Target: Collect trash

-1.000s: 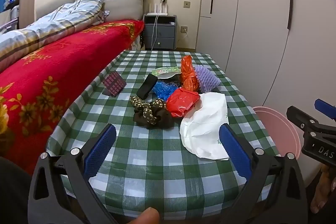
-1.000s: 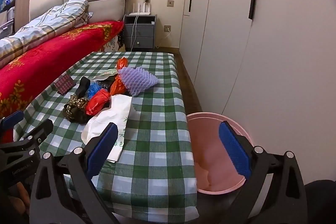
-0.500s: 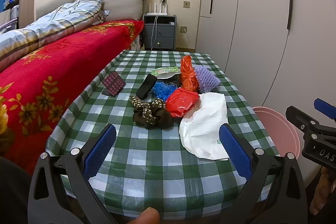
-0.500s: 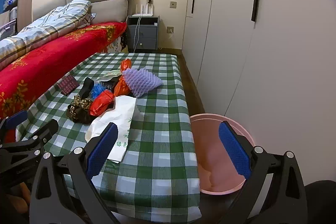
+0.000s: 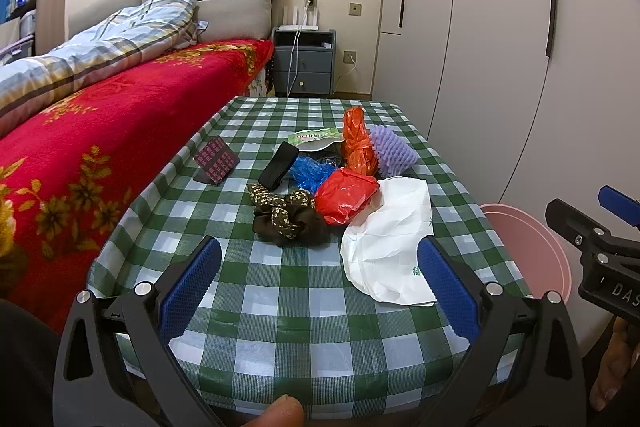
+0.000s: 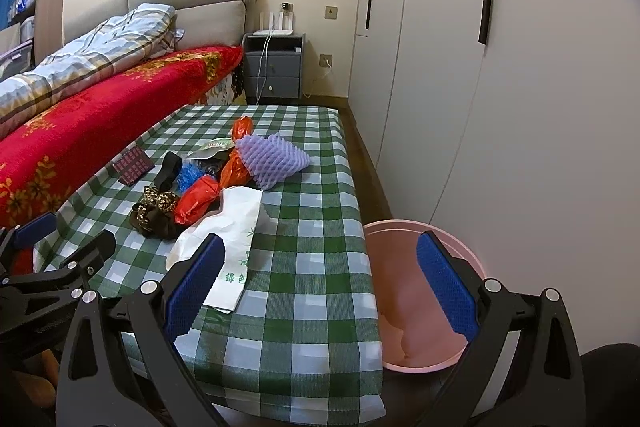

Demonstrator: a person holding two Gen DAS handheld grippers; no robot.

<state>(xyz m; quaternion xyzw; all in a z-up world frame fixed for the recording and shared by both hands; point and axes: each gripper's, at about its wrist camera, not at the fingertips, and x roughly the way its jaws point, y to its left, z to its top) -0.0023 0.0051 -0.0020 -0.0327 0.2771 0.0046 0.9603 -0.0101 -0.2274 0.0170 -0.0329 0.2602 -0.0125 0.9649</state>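
A heap of trash lies mid-table: a white plastic bag (image 5: 390,247) (image 6: 228,231), a red bag (image 5: 346,195) (image 6: 198,199), an orange bag (image 5: 358,143) (image 6: 236,163), purple foam netting (image 5: 392,151) (image 6: 272,159), blue plastic (image 5: 310,173) and a green-white wrapper (image 5: 316,139). A pink bucket (image 6: 416,291) (image 5: 528,247) stands on the floor at the table's right side. My left gripper (image 5: 318,283) is open over the near table edge, short of the heap. My right gripper (image 6: 320,283) is open, straddling the table's right edge and the bucket.
A brown patterned scrunchie (image 5: 286,215), a black case (image 5: 278,165) and a dark red checked box (image 5: 216,165) also lie on the green checked tablecloth (image 5: 280,307). A red-covered bed (image 5: 100,131) runs along the left; white wardrobe doors (image 6: 500,87) stand on the right.
The right gripper has edged forward and left, bringing the table and bucket a little closer. The left gripper has barely moved. Both stay open.
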